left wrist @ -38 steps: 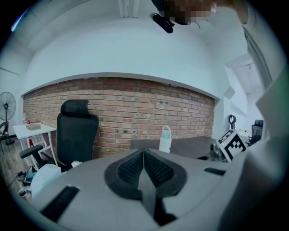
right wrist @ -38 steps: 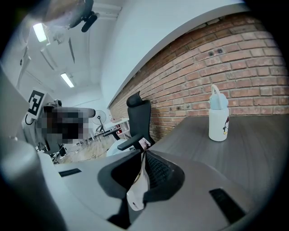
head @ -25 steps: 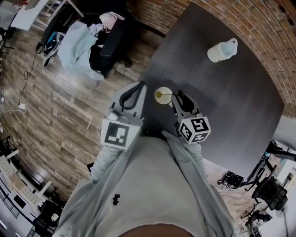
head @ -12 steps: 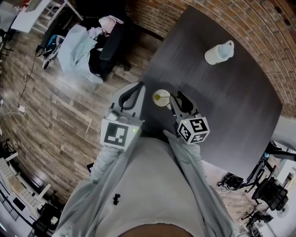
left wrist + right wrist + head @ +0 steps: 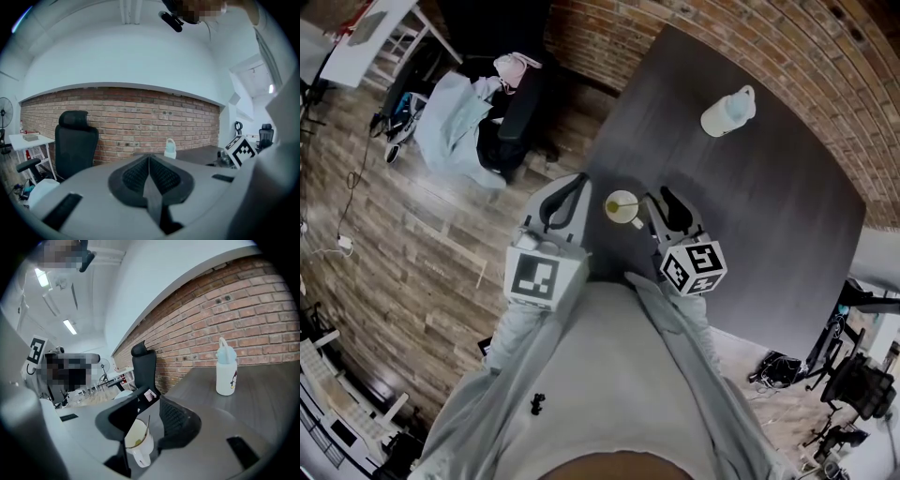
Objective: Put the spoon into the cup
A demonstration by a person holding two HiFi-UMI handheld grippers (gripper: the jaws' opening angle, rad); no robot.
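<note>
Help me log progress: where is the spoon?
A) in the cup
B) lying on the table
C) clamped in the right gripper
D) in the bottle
A: the spoon stands inside the cup, its handle leaning on the rim.
</note>
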